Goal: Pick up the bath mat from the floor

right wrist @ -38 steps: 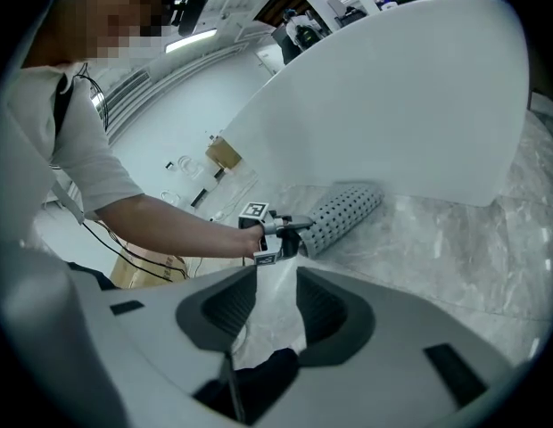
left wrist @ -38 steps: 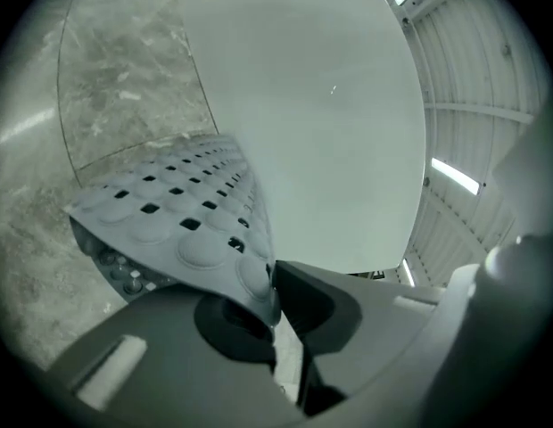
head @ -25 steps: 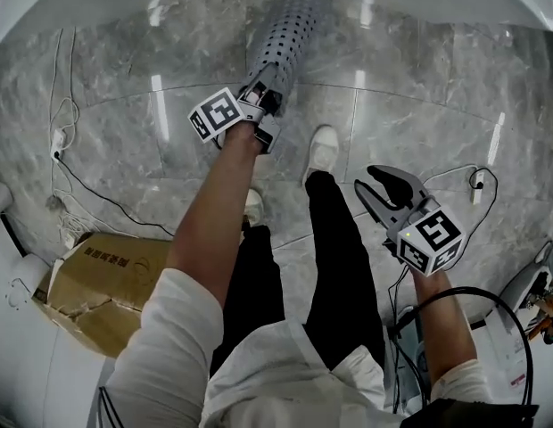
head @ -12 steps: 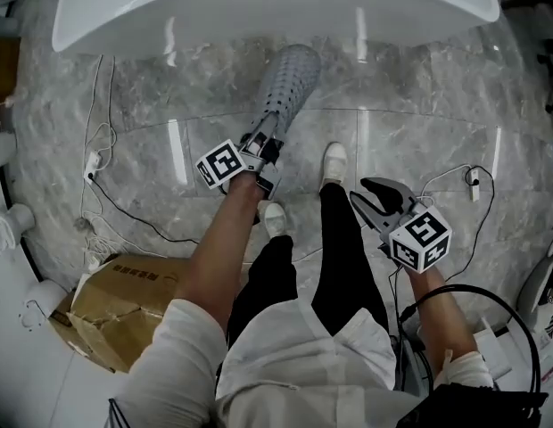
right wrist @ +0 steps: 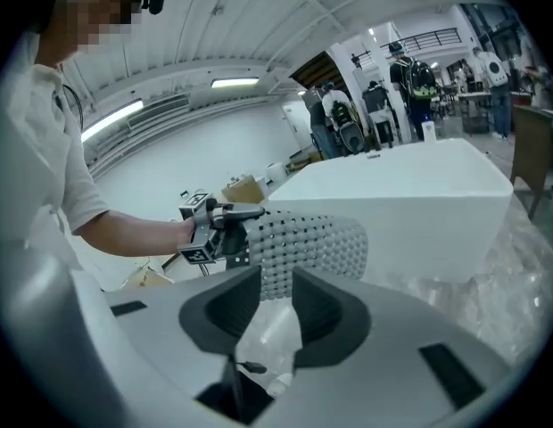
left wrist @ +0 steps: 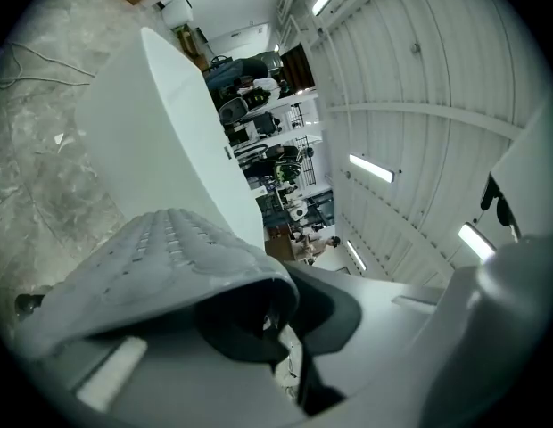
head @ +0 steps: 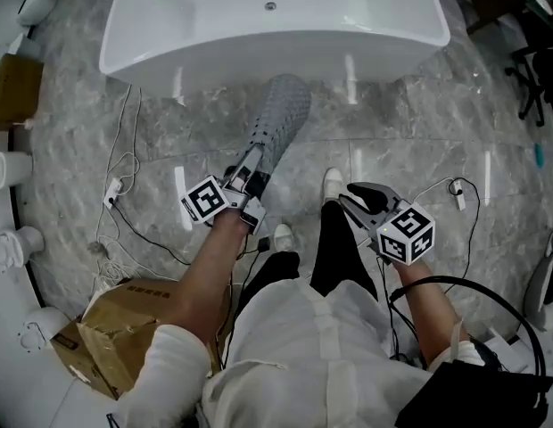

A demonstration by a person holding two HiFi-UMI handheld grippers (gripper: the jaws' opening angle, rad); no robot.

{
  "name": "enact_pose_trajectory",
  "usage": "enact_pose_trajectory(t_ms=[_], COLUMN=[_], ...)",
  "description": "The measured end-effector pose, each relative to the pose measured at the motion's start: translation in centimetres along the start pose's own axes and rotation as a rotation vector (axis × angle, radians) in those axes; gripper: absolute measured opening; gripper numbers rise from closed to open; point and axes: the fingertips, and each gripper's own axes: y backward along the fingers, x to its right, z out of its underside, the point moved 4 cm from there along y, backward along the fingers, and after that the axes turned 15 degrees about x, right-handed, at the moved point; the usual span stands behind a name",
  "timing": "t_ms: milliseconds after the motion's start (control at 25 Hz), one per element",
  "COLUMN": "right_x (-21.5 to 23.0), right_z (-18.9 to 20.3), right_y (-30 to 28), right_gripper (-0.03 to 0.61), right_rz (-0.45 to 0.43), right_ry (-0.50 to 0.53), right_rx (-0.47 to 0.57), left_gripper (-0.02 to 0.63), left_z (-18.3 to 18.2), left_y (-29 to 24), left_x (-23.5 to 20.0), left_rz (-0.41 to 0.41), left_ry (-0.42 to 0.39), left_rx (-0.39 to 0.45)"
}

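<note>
The grey marble floor (head: 419, 150) spreads under you, and the white tub (head: 268, 25) fills 12 o'clock. The perforated grey mat (head: 281, 119) is up off the floor, in front of the tub wall. It sticks out toward 12 o'clock from your left gripper (head: 250, 163), whose jaws are pinched tight on its near edge. A torn cardboard box (head: 125, 328) sits at 8 o'clock. Your right gripper (head: 352, 196), at 3 o'clock, is closing its jaws with nothing between them, apart from the mat.
</note>
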Motion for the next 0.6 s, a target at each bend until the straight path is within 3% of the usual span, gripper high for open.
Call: enact_pose_trajectory(t_ms=[280,600], right_x=[-7.2,-13.8], right_z=[-3.4,-4.6], right_y=[2.8,5.3], right_gripper=[0.065,0.038], right_rz=[-0.006,-0.05], right_ry=[0.028,0.138], right_rx=[0.065,0.076], left_gripper=[0.015,0.015], left_z=[-2.3,-3.1], left_y=[8.0,15.4], left_x=[10.2,17.3], left_rz=[0.06,0.136], left_ry=[-0.028,-0.05], left_rx=[0.001,0.033])
